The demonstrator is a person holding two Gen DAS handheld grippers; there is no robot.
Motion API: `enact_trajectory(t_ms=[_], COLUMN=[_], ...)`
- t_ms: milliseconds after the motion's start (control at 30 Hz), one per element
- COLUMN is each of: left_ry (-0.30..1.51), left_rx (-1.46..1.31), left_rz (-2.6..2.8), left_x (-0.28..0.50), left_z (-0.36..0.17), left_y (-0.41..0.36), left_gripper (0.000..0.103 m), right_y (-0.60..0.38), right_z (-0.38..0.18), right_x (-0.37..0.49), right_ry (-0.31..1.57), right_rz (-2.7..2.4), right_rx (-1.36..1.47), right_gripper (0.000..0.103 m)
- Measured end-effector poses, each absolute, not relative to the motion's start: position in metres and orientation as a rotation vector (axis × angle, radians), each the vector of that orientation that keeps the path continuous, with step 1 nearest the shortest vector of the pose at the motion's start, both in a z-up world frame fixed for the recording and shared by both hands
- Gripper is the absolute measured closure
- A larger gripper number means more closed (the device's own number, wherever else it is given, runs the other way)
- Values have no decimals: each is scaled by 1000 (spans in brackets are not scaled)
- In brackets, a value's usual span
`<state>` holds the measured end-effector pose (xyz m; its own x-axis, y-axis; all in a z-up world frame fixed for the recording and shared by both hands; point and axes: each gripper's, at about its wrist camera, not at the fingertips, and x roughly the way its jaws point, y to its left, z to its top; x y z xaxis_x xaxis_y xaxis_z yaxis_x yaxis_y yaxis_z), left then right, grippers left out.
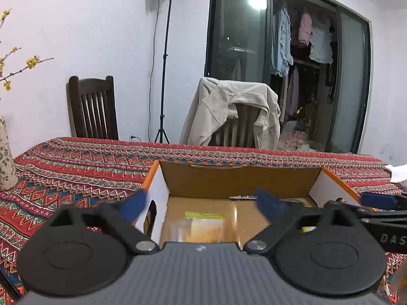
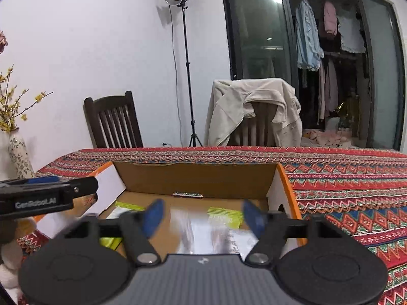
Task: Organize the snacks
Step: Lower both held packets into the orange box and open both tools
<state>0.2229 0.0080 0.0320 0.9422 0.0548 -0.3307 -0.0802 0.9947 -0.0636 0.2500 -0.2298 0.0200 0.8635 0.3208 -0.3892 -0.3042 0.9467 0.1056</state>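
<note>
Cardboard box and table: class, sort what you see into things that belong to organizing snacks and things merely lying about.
Belongs to the job:
- open brown cardboard box with orange edges
- clear snack bags with green zip strips
- small dark wrapped bar by the back wall of the box
- left gripper, open
- right gripper, open

Lying about:
- beige jacket on a chair
- floral ceramic vase
- black light stand

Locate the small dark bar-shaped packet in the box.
The dark packet lies on the cardboard box floor against the far wall, beyond the green-topped bag, visible in both wrist views.
</note>
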Motion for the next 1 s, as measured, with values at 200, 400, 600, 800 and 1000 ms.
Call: enact_trajectory(t_ms=[200,400,600,800,1000], left_ry=[310,302,298,270,259], left_rx=[-83,-86,-87,-90,-100], left_rz=[81,86,76,67,59], left_x=[218,215,211,195,178], left_z=[34,36,40,57,78], left_y=[9,10,10,5,3], left_gripper=[0,0,0,0,0], right_y=[-235,-238,-237,-236,-233], right_z=[21,22,25,35,52], right_x=[246,242,238,228,213], right_ry=[396,391,374,340,317], right_rz=[300,284,283,289,295], right_rx=[64,78,77,64,43], right_gripper=[0,0,0,0,0])
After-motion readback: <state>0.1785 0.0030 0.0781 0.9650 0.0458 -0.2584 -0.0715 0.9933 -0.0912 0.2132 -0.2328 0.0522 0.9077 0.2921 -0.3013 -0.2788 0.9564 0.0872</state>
